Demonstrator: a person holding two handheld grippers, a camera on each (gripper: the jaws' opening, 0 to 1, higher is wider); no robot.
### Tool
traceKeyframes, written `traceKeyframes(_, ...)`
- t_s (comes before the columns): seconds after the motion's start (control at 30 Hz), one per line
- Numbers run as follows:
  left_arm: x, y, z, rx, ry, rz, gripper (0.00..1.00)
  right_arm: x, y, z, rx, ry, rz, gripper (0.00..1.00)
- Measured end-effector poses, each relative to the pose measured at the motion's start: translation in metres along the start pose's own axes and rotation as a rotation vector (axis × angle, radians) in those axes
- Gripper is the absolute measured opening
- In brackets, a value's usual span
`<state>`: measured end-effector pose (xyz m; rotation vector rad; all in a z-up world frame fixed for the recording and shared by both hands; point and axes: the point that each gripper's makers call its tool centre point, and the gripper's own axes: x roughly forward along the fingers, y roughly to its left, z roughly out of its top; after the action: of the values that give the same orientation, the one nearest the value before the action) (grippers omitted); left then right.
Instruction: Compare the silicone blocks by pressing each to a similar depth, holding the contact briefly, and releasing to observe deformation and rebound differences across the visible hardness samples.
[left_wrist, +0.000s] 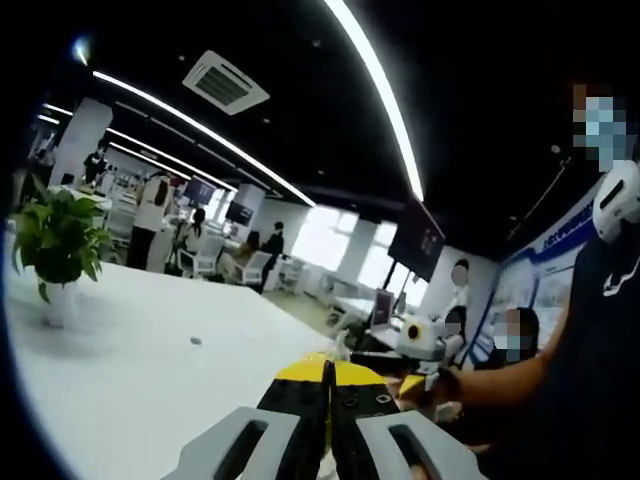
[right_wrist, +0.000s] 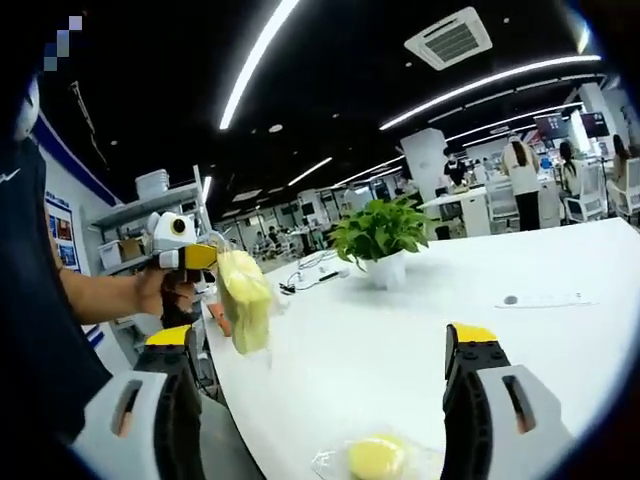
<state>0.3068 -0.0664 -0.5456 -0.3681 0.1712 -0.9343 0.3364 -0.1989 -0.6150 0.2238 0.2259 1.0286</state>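
Observation:
In the right gripper view, my left gripper comes in from the left in a person's hand, shut on a clear bag holding a pale yellow silicone block that hangs above the table's edge. My right gripper stands wide open over the white table. Low between its jaws lies a round yellow block in a clear bag. In the left gripper view, my left gripper has its yellow-tipped jaws pressed together; the bag is hidden from this angle. The right gripper shows at the right in a hand.
A potted plant stands on the white table. A flat white strip lies further along it. A person in a dark top is close beside the table. Shelves and seated people fill the background.

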Motion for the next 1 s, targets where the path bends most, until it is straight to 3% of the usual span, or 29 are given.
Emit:
traceKeyframes(0.27,-0.006,0.021,-0.004,-0.044,-0.021,0.051,0.0,-0.029,-0.022,-0.034,-0.018,0.084,-0.106,0.96)
traceKeyframes(0.67,-0.011,0.044,-0.016,-0.081,-0.024,0.116,0.0,-0.077,-0.049,-0.074,-0.028,0.131,-0.241,0.96)
traceKeyframes(1.0,-0.015,0.057,-0.029,-0.133,-0.035,0.146,0.0,-0.096,-0.061,-0.099,-0.026,0.16,-0.31,0.96)
